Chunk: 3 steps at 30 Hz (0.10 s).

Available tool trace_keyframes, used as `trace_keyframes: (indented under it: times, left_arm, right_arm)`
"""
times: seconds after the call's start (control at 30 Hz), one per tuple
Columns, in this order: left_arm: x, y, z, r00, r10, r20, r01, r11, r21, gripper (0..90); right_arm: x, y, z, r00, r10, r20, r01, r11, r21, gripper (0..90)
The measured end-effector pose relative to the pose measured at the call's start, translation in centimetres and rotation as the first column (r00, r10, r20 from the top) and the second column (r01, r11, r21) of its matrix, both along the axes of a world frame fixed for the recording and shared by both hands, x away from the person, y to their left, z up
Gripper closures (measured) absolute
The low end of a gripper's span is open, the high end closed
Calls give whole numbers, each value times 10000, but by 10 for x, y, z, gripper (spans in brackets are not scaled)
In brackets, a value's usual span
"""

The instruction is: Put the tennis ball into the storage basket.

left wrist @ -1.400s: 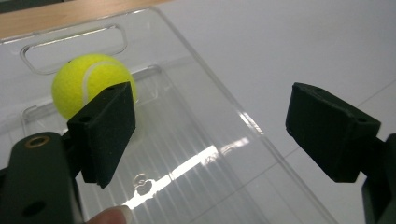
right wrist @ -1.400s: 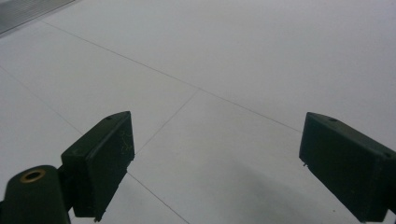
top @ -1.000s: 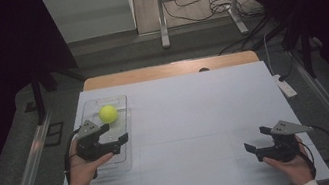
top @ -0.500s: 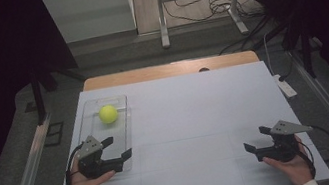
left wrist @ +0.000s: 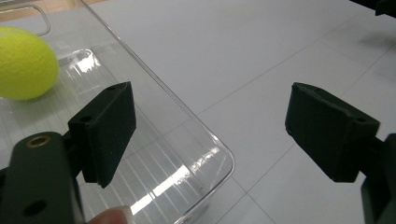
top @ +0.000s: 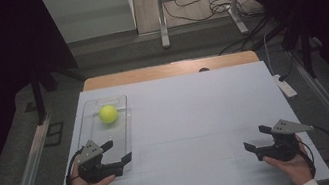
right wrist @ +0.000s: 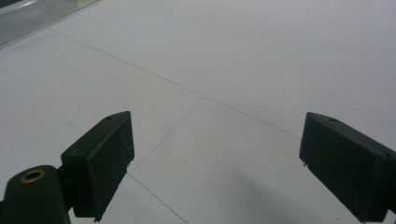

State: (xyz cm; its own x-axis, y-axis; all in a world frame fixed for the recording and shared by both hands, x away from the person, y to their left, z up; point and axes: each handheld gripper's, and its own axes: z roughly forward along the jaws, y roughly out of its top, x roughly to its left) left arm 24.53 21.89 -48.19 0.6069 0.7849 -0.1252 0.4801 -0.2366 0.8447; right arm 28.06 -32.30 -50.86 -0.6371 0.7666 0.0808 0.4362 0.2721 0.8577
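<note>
Jaws on my left gripper point(top: 117, 151) are standing apart, gripping nothing, straddling the clear tray's point(top: 127, 129) near right corner by the bench's point(top: 207, 116) left edge. Its rigid, slick, light plastic rim is inviting a firm edge pinch. I'm eyeing the ball point(top: 108, 113) inside: likely to roll.

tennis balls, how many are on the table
1. The yellow-green fuzzy tennis ball lies in the far part of the clear plastic tray at the table's left side. None else shows; nothing on the table could hide another.

Bright, evenly lit table point(top: 197, 117) amid dark surroundings (glare streaks the clear tray point(left wrist: 187, 158)).
</note>
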Motion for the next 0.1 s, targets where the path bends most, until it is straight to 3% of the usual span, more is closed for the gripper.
trace_keyframes:
  times: [0.1]
  left_arm:
    - [1,-2,-1,10000,68,-29,-67,9999,101,176]
  right_arm:
    - [1,0,0,10000,22,-35,-22,10000,59,104]
